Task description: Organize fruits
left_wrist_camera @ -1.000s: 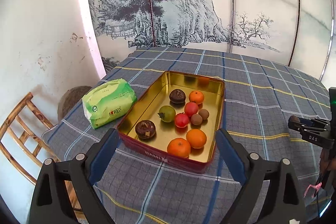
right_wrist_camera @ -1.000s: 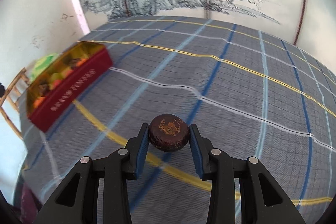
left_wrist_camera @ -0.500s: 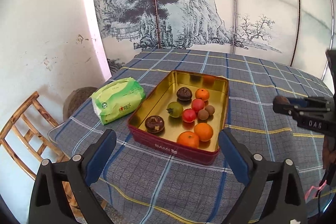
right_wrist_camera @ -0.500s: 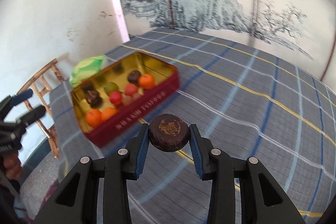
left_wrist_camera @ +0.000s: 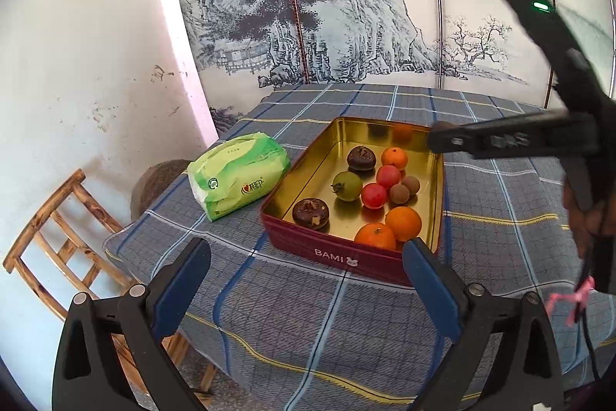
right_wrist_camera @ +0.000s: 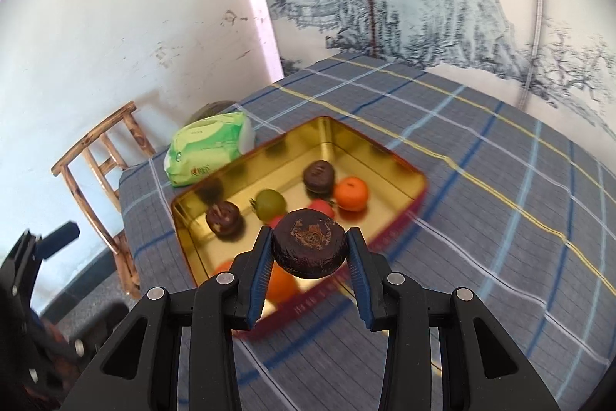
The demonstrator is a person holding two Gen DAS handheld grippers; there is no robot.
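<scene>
Fruit is gathering in the gold-lined tin (left_wrist_camera: 308,180) on the checked tablecloth (left_wrist_camera: 292,299), and I am bringing one more: my right gripper (right_wrist_camera: 310,251) is clamping a dark brown mangosteen (right_wrist_camera: 309,244) above the tin's near wall. My left gripper (left_wrist_camera: 306,278) (jaws just opening wide, nothing between them) is waiting before the tin. I am aiming for bare gold floor beside the green fruit (left_wrist_camera: 347,185), lowering before releasing.

The left tongs (left_wrist_camera: 304,272) point downward with jaws spread wide, having just been opening, nothing between them. The right tongs (right_wrist_camera: 308,251) tilt downward, clamped on a dark round fruit (right_wrist_camera: 309,245).
</scene>
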